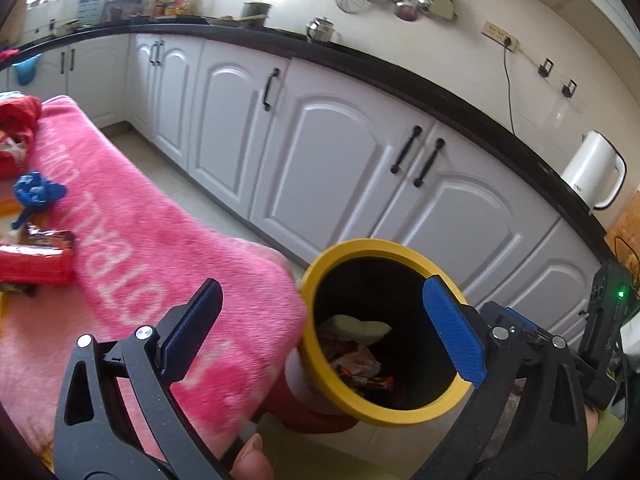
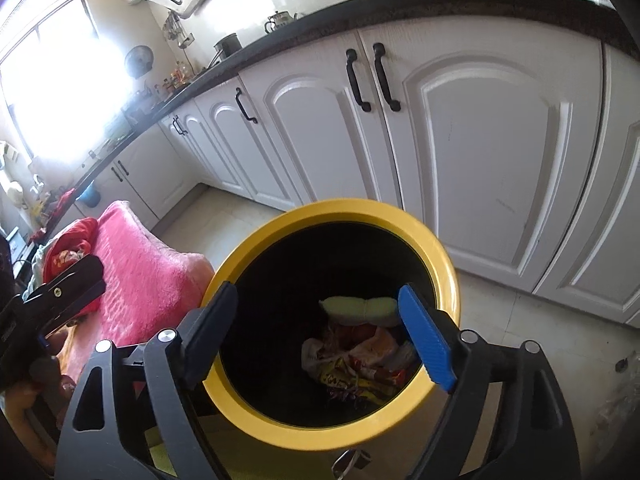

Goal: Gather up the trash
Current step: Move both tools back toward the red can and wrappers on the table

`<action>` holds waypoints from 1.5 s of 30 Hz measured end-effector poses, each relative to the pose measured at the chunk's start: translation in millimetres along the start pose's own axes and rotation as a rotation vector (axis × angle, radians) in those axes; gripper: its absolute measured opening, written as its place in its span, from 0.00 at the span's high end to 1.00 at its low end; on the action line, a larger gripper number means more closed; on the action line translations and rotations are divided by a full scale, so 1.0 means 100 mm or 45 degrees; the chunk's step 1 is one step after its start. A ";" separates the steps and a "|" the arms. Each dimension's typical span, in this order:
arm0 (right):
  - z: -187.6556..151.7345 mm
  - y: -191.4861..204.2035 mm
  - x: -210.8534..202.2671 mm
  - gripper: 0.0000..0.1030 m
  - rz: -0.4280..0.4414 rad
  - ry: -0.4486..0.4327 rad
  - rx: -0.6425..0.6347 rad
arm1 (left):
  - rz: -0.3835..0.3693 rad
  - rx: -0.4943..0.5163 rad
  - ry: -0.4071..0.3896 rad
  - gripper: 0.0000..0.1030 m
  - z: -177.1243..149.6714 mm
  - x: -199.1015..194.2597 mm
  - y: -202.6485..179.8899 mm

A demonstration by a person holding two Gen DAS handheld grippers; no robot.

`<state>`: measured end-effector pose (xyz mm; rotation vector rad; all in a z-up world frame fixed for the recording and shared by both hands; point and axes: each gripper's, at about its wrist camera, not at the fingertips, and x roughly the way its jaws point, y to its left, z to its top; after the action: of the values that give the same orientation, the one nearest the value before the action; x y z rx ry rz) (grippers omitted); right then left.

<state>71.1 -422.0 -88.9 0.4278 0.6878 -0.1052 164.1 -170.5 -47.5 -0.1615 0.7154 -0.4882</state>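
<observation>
A yellow-rimmed black bin (image 1: 404, 252) (image 2: 256, 248) stands on the floor beside a table under a pink towel (image 1: 152, 240) (image 2: 148, 272). Wrappers and a pale green piece (image 2: 356, 308) lie inside it, also in the left wrist view (image 1: 356, 328). My left gripper (image 1: 320, 336) is open and empty above the towel's edge and the bin. My right gripper (image 2: 316, 340) is open and empty right over the bin's mouth. On the table lie a red wrapper (image 1: 32, 264), a blue crumpled piece (image 1: 36, 192) and a red bag (image 1: 16, 120).
White kitchen cabinets (image 1: 332, 152) (image 2: 480, 140) with black handles run under a black counter behind the bin. A white kettle (image 1: 592, 176) stands on the counter at right. Pale tiled floor (image 2: 520, 332) lies between bin and cabinets.
</observation>
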 end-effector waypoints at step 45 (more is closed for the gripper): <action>-0.23 1.79 -0.20 0.13 0.324 -0.091 -0.578 | 0.362 -0.263 -0.326 0.11 0.00 -1.28 1.46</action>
<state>83.8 -251.1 -29.4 0.0715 0.5612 0.2719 135.9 19.0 -16.5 -0.3048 0.5251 -0.1171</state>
